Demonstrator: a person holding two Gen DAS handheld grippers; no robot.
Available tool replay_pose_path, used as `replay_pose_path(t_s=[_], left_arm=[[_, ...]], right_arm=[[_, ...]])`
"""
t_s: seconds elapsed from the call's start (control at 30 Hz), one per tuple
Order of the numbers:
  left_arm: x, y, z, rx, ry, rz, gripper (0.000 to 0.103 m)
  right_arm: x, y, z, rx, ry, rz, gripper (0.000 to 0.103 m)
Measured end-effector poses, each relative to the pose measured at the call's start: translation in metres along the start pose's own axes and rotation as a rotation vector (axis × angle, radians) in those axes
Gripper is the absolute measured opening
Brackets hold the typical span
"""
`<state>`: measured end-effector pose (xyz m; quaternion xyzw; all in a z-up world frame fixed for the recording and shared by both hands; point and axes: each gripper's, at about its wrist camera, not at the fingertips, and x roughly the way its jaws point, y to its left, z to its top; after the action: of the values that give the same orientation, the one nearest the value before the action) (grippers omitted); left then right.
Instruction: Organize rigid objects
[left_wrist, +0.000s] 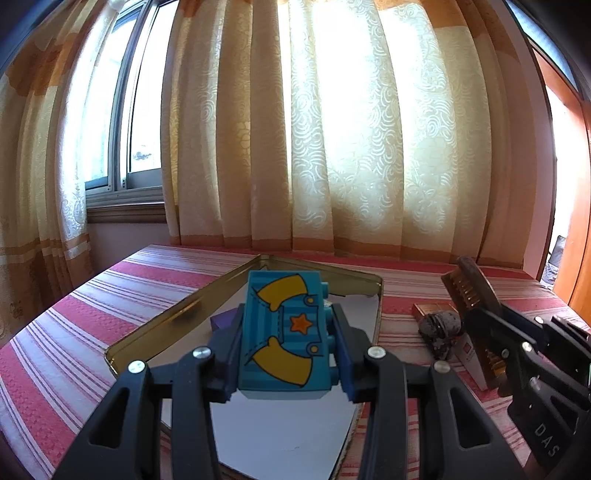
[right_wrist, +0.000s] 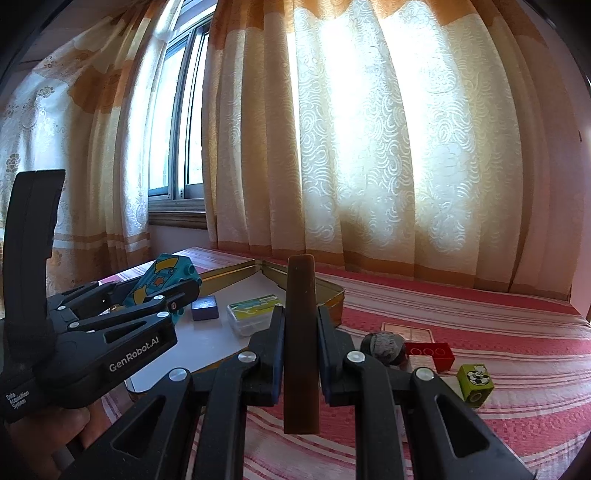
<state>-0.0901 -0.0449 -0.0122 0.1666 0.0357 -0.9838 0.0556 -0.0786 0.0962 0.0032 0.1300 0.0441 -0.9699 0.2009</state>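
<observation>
The left gripper (left_wrist: 286, 354) pinches a blue printed block (left_wrist: 284, 332) above the gold tin tray (right_wrist: 332, 291); the right gripper (right_wrist: 301, 354) clamps a dark brown comb (right_wrist: 301, 343) just right of the tray, where a red brick (right_wrist: 430, 352) and green block (right_wrist: 474, 382) lie on the striped cloth (right_wrist: 480, 325)

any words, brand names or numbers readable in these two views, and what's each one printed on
"GenRobot.AI": side of the left gripper, right wrist view.
"Data Acquisition System": small print near that gripper's handle.
"DAS": body of the right gripper, left wrist view.
Clear box in the tin tray: label too small to read.
Small white item with a red mark: unreadable.
Blue block: pictures only, no text.
</observation>
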Motion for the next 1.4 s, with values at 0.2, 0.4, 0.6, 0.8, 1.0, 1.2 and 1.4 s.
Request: replay_pose_path(t_s=[0.2,0.4,0.6,0.8,1.0,1.2,1.4], left_arm=[[0.002,0.005,-0.001,0.000,0.001,0.005,0.041],[0.006,0.011,-0.001,-0.001,0.013,0.012,0.041],[0.015,0.018,0.001,0.007,0.041,0.022,0.041],[0.026,0.031,0.002,0.013,0.080,0.034,0.041],[0.054,0.050,0.008,0.032,0.181,0.048,0.041],[0.073,0.061,0.013,0.039,0.251,0.060,0.041],[0.077,0.063,0.012,0.059,0.269,0.094,0.077]], right_arm=[[0.005,0.013,0.001,-0.025,0.009,0.018,0.018],[0.011,0.022,0.002,-0.041,0.020,0.032,0.018],[0.019,0.029,0.003,-0.046,0.044,0.052,0.018],[0.034,0.038,0.005,-0.061,0.084,0.086,0.018],[0.071,0.047,0.010,-0.071,0.174,0.134,0.018],[0.108,0.052,0.011,-0.044,0.294,0.183,0.018],[0.120,0.047,0.011,0.008,0.307,0.204,0.039]])
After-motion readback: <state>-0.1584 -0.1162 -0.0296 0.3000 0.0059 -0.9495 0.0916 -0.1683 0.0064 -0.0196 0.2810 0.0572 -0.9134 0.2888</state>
